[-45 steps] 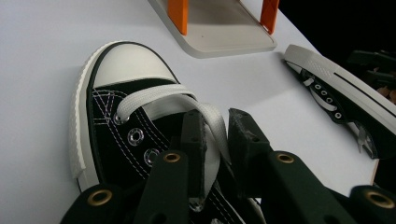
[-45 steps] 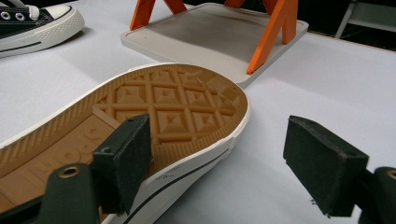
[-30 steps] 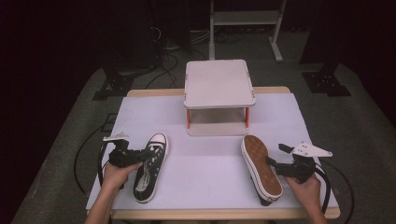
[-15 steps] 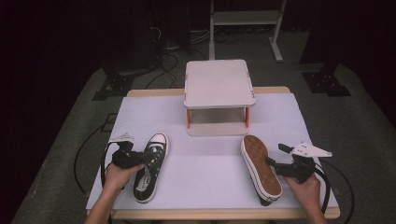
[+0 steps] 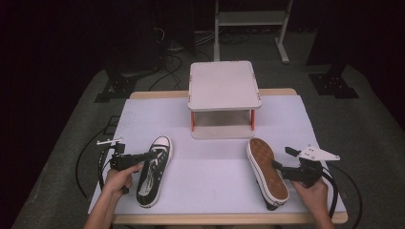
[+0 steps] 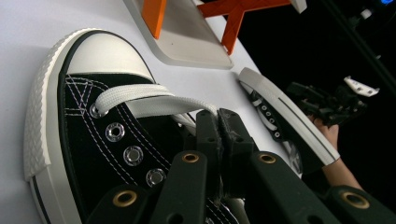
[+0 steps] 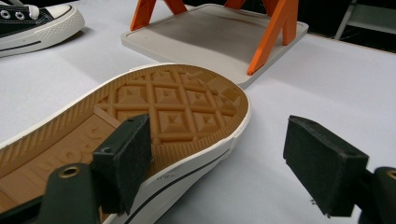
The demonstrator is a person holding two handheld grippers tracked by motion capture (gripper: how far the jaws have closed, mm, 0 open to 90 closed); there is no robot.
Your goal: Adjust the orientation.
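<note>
The left hand-held gripper point(image 6: 218, 135) has just been closing and now pinches the upright sneaker point(image 5: 152, 169) on the table point(image 5: 215, 167) by its lace point(image 6: 154, 100) for lifting, while the right hand-held gripper point(image 7: 219, 163) waits spread beside the tipped sneaker point(image 5: 266, 171).

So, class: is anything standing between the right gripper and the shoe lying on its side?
Nothing visible. The right gripper is open right beside the shoe. One jaw is already in front of the brown sole's edge and the other is over bare table, with no object in the gap.
</note>
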